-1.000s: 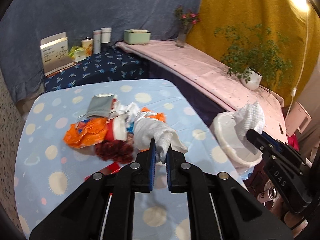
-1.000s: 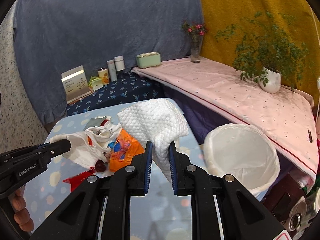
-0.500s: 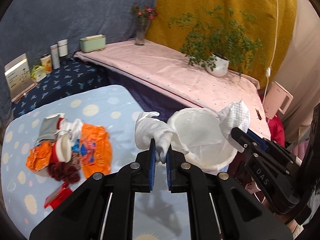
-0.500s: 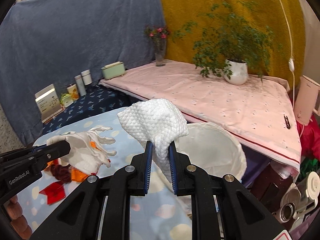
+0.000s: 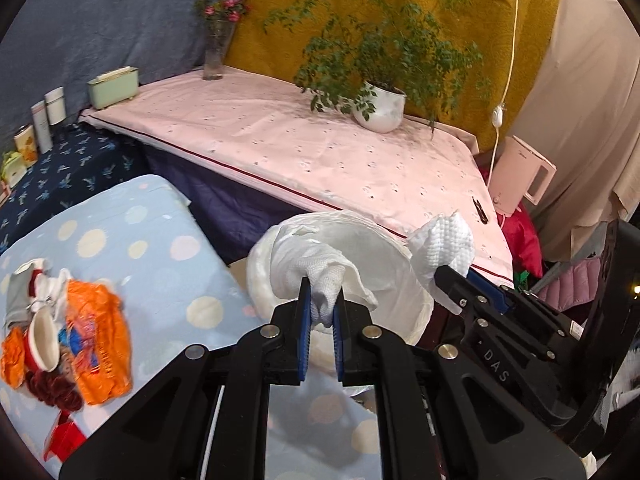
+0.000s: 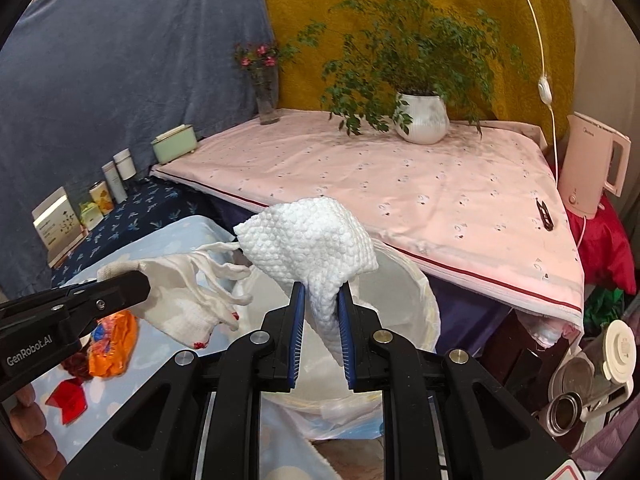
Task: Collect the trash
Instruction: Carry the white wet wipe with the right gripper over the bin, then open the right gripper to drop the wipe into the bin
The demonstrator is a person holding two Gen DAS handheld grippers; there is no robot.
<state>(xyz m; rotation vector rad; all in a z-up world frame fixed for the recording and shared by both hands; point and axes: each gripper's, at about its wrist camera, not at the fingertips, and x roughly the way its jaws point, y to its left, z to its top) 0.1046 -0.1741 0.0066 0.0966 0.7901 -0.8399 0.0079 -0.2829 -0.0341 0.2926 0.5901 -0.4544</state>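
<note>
While our left gripper (image 5: 320,312) is clamped on a white glove (image 5: 316,268), we pinch a white paper towel (image 6: 312,236) in our right gripper (image 6: 320,312). Both hang over the white-lined trash bin (image 5: 404,280), which stands just beside the dotted blue table (image 5: 160,248). An orange wrapper (image 5: 96,332) and other scraps lie on that table.

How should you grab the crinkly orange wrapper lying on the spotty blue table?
Come from above and pinch the orange wrapper by its raised, crumpled far edge. It lies flat on the table, and the nearer side butts against other trash, so the free edge probably gives the fingers something to close on.
</note>
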